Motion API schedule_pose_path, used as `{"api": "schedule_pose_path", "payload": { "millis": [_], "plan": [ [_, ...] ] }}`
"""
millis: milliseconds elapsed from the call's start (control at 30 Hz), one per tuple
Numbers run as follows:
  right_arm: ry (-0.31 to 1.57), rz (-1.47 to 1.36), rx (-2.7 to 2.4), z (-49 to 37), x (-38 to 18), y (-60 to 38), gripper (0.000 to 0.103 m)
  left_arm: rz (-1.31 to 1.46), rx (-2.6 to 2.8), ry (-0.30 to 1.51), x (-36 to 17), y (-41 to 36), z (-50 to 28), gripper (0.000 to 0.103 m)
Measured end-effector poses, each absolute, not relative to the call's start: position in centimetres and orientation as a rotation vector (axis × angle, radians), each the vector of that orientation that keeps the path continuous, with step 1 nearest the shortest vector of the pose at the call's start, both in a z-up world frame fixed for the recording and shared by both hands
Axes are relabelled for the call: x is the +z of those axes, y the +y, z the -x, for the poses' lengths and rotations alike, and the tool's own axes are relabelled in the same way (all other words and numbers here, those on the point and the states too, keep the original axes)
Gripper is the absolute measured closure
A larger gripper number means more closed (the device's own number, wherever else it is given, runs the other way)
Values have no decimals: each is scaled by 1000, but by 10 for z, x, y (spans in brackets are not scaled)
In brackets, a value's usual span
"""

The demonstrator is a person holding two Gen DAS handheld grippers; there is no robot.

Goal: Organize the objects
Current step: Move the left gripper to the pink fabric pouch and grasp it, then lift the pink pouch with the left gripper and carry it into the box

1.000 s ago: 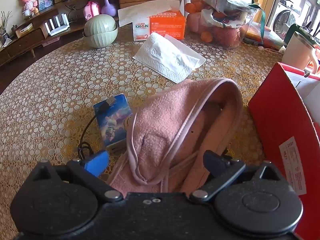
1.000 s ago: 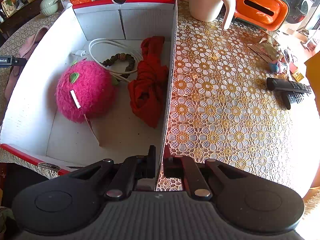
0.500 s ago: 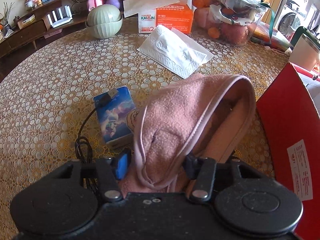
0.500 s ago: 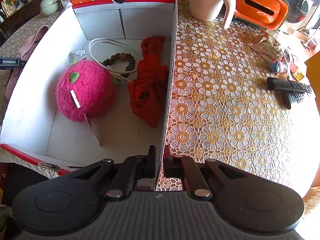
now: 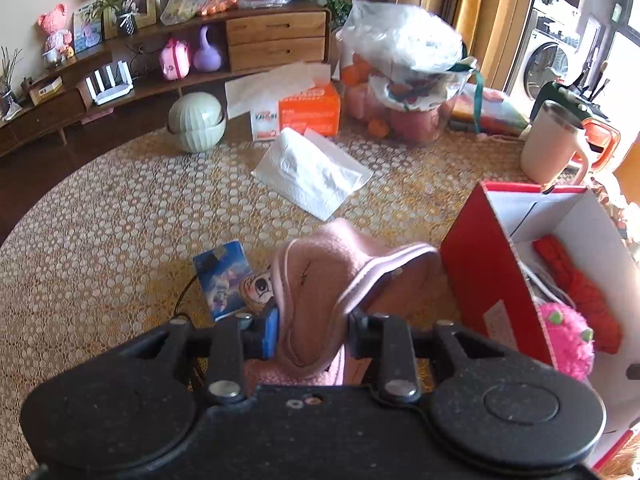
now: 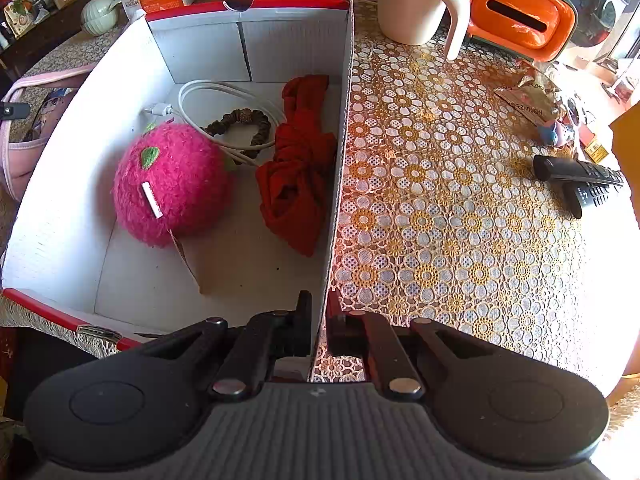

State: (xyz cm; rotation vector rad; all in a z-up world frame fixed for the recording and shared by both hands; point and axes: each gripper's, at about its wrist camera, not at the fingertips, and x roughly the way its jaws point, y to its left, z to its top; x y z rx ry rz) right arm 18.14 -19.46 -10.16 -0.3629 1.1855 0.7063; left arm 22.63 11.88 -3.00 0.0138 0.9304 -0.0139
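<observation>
The left gripper (image 5: 310,330) is closing its jaws on a fold of the pink fleece hat (image 5: 340,280), with the fabric bunched between the blue pad and the black one and the pads already pressing into it. The hat is sitting just beside the red outer wall of the cardboard box (image 5: 480,272), draped partly over a blue card pack (image 5: 222,276) with a black cable trailing from it on the desk (image 5: 120,220).

The right gripper (image 6: 319,326) is pinching the near right wall of the box (image 6: 340,160), jaws pressed together on the thin cardboard, apparently steadying it.

The task is looking partly done. Inside the box, a fuzzy pink strawberry plush (image 6: 172,184), a red cloth (image 6: 298,168), a coiled white cable (image 6: 224,92) and a dark beaded bracelet (image 6: 240,118) are already lying on the floor of it. The hat is not yet in. Still out on the desk are the card pack, a white tissue pack (image 5: 310,172), two remote controls (image 6: 580,180) and some small wrappers; which of these belong in the box I cannot say.

The lower part of the hat is hiding behind the gripper body, so how much fabric is caught is unclear. A small cartoon-eye item (image 5: 258,290) peeking from under the hat is too covered to identify, and the box's near left corner is cut off in both views.
</observation>
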Motion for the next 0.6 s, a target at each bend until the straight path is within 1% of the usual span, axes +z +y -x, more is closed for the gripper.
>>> {"api": "schedule_pose_path", "payload": {
  "millis": [333, 600],
  "plan": [
    [1170, 359, 711, -181, -103, -195, 97, -66, -98, 796, 51, 77, -207, 75],
    [1167, 357, 716, -181, -103, -195, 97, -107, -214, 651, 120, 31, -195, 75]
  ]
}}
